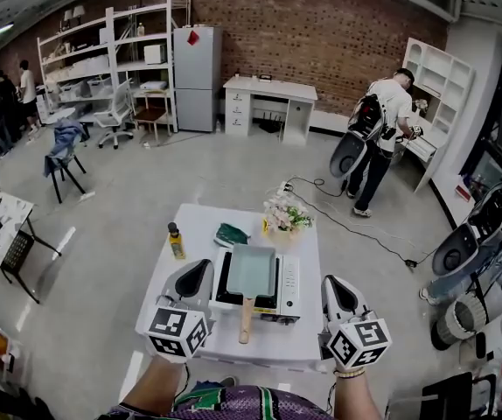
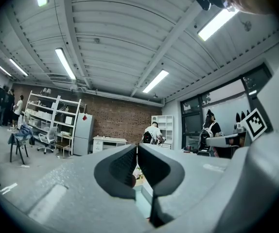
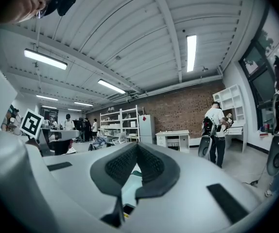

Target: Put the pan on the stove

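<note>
The teal rectangular pan (image 1: 251,270) sits on the white portable stove (image 1: 289,285) between the empty, closed left gripper (image 1: 201,268) and right gripper (image 1: 331,282), which should avoid nudging its wooden handle (image 1: 246,320).

The pan (image 1: 251,269) is sitting on the stove (image 1: 288,289), which is resting at the near edge of the table (image 1: 190,226). A bottle (image 1: 176,241) is standing to the stove's left; what seems a folded cloth (image 1: 231,234) and flowers (image 1: 286,215) are sitting behind it.
</note>
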